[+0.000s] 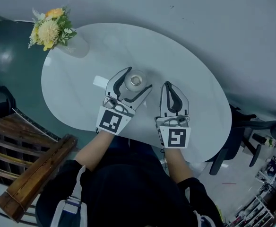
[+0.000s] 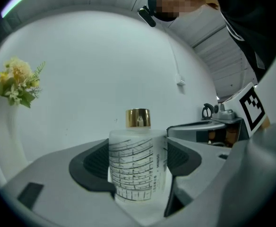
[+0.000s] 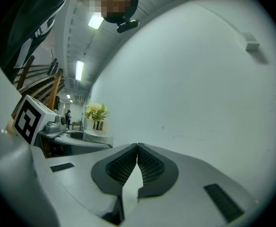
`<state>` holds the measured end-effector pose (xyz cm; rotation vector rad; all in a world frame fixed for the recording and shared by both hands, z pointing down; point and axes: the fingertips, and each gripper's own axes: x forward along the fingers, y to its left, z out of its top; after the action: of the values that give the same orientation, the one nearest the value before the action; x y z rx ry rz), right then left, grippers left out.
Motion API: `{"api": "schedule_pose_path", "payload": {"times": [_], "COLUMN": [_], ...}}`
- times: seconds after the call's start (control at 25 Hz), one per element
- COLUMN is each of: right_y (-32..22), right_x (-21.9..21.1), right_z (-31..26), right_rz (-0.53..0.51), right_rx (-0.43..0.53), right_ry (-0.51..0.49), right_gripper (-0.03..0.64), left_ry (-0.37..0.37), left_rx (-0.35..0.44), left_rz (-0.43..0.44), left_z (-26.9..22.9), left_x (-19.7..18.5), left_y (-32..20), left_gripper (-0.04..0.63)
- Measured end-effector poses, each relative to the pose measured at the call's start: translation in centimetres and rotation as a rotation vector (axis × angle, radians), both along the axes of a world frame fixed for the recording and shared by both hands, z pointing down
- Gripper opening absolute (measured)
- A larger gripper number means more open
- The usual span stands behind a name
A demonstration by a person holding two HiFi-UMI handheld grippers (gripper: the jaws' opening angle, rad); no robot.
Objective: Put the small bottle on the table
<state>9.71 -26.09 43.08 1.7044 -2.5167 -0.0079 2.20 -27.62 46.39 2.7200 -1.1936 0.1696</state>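
The small bottle is frosted, with a gold cap and black line print. It stands upright between the jaws of my left gripper, over the middle of the white oval table. In the left gripper view both dark pads press the sides of the bottle, so the left gripper is shut on it. Whether the bottle's base touches the tabletop I cannot tell. My right gripper hovers just to the right of it, shut with nothing held; its pads meet in the right gripper view.
A vase of yellow flowers stands at the table's far left edge. A wooden bench lies on the near left, and a dark office chair is beside the table's right edge.
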Motion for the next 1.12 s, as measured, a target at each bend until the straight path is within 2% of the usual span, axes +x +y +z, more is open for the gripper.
{"api": "schedule_pose_path", "payload": {"times": [0.92, 1.0, 1.12], "right_y": [-1.9, -2.1, -2.2], "right_x": [-0.5, -0.5, -0.6], "right_z": [8.4, 9.0, 9.9], "right_rz": [-0.014, -0.014, -0.015], "right_rx": [-0.131, -0.14, -0.161], "right_ry": [0.018, 0.019, 0.02], "right_gripper": [0.023, 0.023, 0.023], "left_ry": [-0.039, -0.055, -0.09], "left_rx": [-0.078, -0.073, -0.019], "left_rz": [-0.031, -0.023, 0.007], "left_z": [8.1, 8.8, 9.3], "left_x": [0.3, 0.5, 0.8], "left_y": [-2.4, -2.6, -3.1], "left_gripper": [0.334, 0.334, 0.334]}}
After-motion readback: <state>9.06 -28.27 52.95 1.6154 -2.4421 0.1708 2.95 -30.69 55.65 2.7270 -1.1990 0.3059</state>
